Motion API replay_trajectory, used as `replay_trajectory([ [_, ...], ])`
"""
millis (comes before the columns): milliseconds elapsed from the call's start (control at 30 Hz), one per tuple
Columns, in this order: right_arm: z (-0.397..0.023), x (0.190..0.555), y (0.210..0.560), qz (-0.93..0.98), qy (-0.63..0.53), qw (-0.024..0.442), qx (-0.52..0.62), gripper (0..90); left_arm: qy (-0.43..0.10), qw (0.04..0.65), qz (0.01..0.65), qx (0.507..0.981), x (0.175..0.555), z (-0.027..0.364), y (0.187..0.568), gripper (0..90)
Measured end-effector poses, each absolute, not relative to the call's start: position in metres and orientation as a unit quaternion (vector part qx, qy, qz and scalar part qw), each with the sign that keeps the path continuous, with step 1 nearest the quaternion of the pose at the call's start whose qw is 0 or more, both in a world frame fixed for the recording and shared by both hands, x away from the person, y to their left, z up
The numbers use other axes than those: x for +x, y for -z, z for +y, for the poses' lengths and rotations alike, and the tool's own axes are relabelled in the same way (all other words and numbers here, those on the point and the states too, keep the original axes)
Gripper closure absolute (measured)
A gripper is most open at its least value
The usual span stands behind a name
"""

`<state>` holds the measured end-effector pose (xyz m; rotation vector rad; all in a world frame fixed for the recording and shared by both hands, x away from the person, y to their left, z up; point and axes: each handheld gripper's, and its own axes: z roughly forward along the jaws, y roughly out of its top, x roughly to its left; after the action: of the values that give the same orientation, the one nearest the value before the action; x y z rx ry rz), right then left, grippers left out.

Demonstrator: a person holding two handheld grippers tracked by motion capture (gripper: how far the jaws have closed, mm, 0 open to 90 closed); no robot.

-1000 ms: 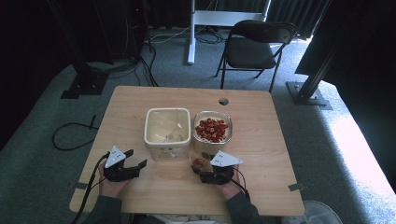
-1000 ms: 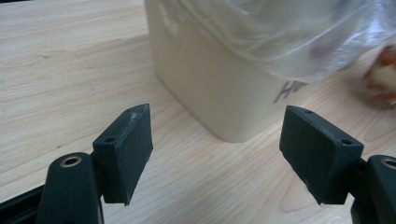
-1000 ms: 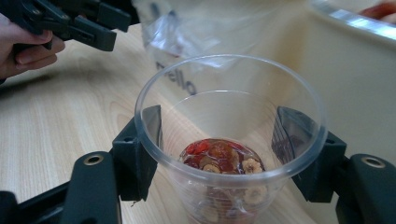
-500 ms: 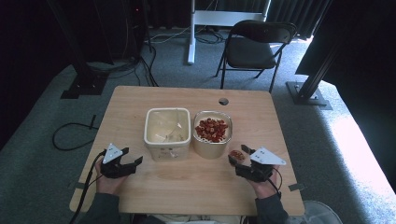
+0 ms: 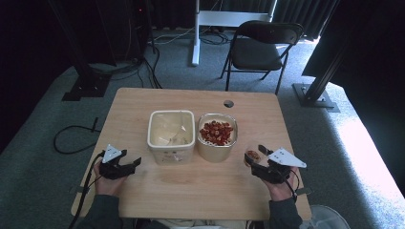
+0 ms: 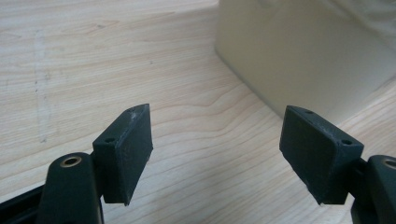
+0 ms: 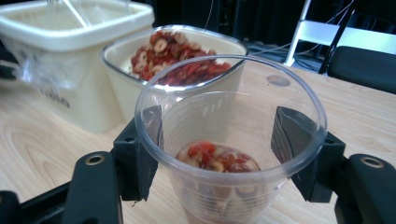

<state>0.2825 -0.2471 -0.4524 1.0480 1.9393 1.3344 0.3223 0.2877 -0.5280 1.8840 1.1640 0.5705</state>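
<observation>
Two grippers: right gripper [image 7: 219, 154] clamps a clear cup [image 7: 231, 140]; left gripper [image 6: 229, 154] gapes empty.

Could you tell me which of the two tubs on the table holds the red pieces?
The smaller round-cornered tub, on the right beside the cream square tub, which holds only clear plastic.
</observation>
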Motion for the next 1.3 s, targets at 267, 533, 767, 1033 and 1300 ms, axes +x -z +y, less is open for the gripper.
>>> replay_trajectory([
  [267,-0.255,0.282,0.449,0.709,-0.507,0.279,0.402,34.0,-0.226,0.407,0.468,0.751,0.325,0.290,0.530,26.2],
  [533,-0.250,0.291,0.443,0.708,-0.506,0.283,0.403,34.1,-0.225,0.403,0.473,0.751,0.328,0.292,0.532,26.4],
  [767,-0.247,0.299,0.437,0.708,-0.502,0.293,0.401,34.3,-0.225,0.400,0.472,0.753,0.330,0.291,0.533,26.5],
  [1033,-0.238,0.304,0.437,0.710,-0.498,0.301,0.396,34.5,-0.224,0.395,0.472,0.756,0.331,0.291,0.534,26.5],
  [1300,-0.231,0.315,0.431,0.716,-0.503,0.300,0.381,34.4,-0.226,0.396,0.475,0.753,0.331,0.293,0.534,26.7],
])
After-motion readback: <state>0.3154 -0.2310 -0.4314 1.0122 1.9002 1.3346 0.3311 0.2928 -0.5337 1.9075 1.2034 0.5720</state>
